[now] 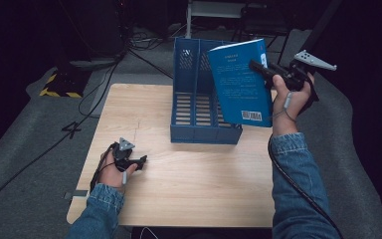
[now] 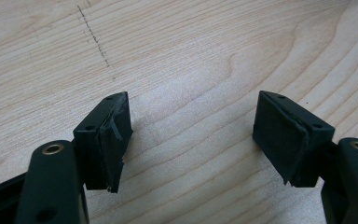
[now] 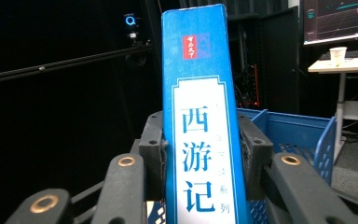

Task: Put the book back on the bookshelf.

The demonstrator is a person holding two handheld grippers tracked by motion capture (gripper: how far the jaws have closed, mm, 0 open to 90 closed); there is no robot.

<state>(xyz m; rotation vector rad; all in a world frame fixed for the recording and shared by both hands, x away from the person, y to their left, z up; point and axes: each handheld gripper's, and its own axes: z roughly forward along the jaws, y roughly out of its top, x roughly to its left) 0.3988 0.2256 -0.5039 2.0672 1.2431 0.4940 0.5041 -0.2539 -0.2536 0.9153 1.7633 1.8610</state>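
Observation:
A thick blue book [image 1: 241, 82] hangs in the air over the right end of the blue file rack [image 1: 194, 112], its back cover with a barcode facing the camera. My right gripper [image 1: 263, 69] is shut on it, jaws clamped on both covers at the spine [image 3: 200, 140], which carries large blue characters on a white label. My left gripper [image 1: 140, 162] rests low on the wooden table [image 1: 189, 184] at the near left, held in a hand. Its pads [image 2: 109, 140] stand wide apart over bare wood with nothing between them.
The blue rack has several slotted compartments and stands at the table's far middle. Cables [image 1: 104, 84] run over the grey floor to the left. A yellow-black marked block [image 1: 59, 82] lies at the far left. A white desk with a cup [image 3: 338, 56] stands in the background.

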